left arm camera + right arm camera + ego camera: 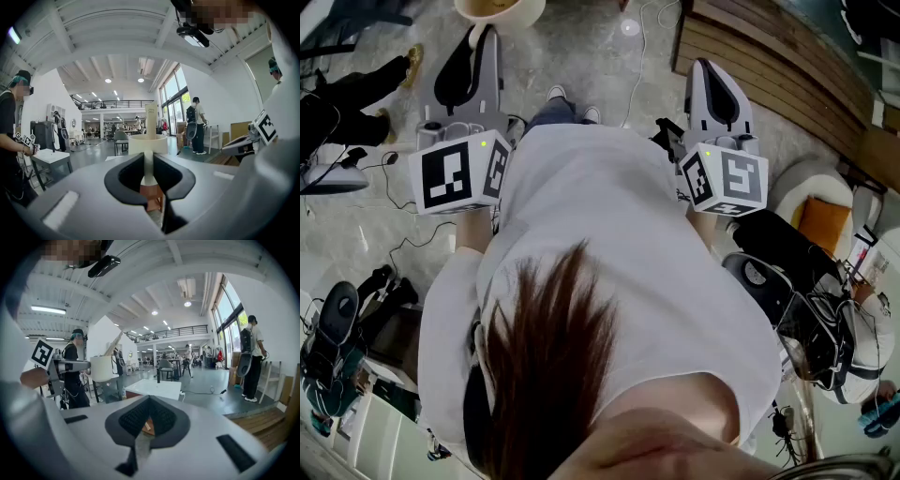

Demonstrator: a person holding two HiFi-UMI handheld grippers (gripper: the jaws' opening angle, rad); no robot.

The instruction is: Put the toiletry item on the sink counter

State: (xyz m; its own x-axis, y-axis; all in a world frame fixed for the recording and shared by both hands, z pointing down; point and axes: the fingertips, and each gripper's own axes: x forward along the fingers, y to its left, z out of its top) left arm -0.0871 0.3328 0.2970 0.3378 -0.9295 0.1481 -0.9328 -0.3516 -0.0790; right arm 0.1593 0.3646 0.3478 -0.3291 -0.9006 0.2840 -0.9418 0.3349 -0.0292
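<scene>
A pale tube (pixel 151 118) stands upright in or just behind a round white basin (pixel 147 143) on a wooden stand (pixel 151 196), straight ahead of my left gripper (pixel 148 169). The basin's rim (pixel 499 9) shows at the top edge of the head view, beyond the left gripper (pixel 480 36). That gripper's jaws stand a narrow slit apart with nothing between them. My right gripper (pixel 149 399) is shut with its tips touching and holds nothing. In the head view it (pixel 706 67) is held out level with the left one, over bare floor.
A wooden platform (pixel 769 56) lies ahead on the right. A low white table (pixel 154 388) carries a dark bottle (pixel 158 376). Cables (pixel 639 42) run across the floor. People stand about (pixel 198 125), (pixel 253 359). Bags and a white chair with an orange cushion (pixel 820 220) sit at my right.
</scene>
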